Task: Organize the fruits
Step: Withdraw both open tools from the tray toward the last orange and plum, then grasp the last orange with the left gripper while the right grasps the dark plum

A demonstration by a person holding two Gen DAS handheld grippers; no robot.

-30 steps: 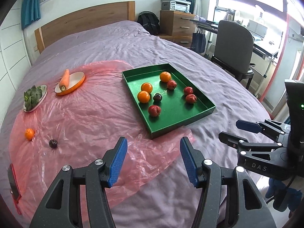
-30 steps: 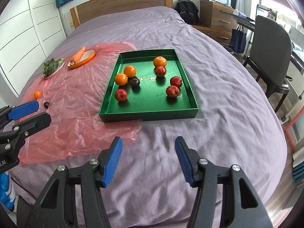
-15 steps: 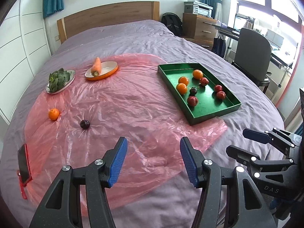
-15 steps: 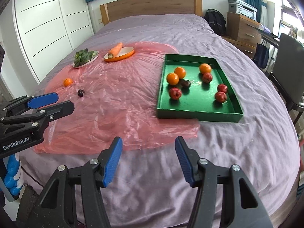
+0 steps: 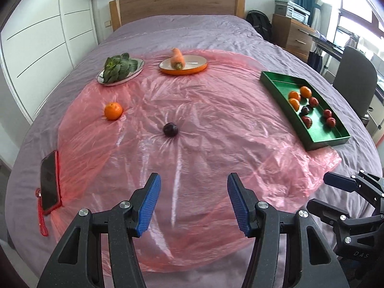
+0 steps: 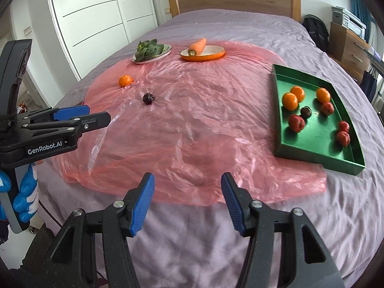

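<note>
Broadly, a purple-sheeted bed (image 5: 192, 31) carries a pink plastic sheet (image 5: 204, 110), and on the sheet's right edge sits a green tray (image 5: 283, 96) that already holds three oranges, four red fruits and one dark plum. Two fruits lie loose on the plastic, well apart from the tray: an orange (image 5: 113, 111) toward the left and a dark plum (image 5: 170, 129) near the middle. At the far end stand an orange dish with a carrot (image 5: 177, 58) and a plate of leafy greens (image 5: 120, 68); these are vegetables and look like no part of the job. A phone in a red case (image 5: 50, 182) lies at the sheet's left edge.

By my reading, the sorting is mostly done and the step in hand is the approach to the stray fruit. The left gripper (image 5: 192, 199) hangs above the near part of the sheet, fingers wide apart and empty, aimed roughly at the plum. The right gripper (image 6: 186, 202) is likewise spread and empty, nearer the bed's edge.

Next, the left gripper probably needs to move forward and down so its pads straddle the plum, close gently since it can roll on slick plastic, then carry it to the tray.

Readable writing: "GenRobot.AI" on the left gripper's side, and "DAS" on the right one.
</note>
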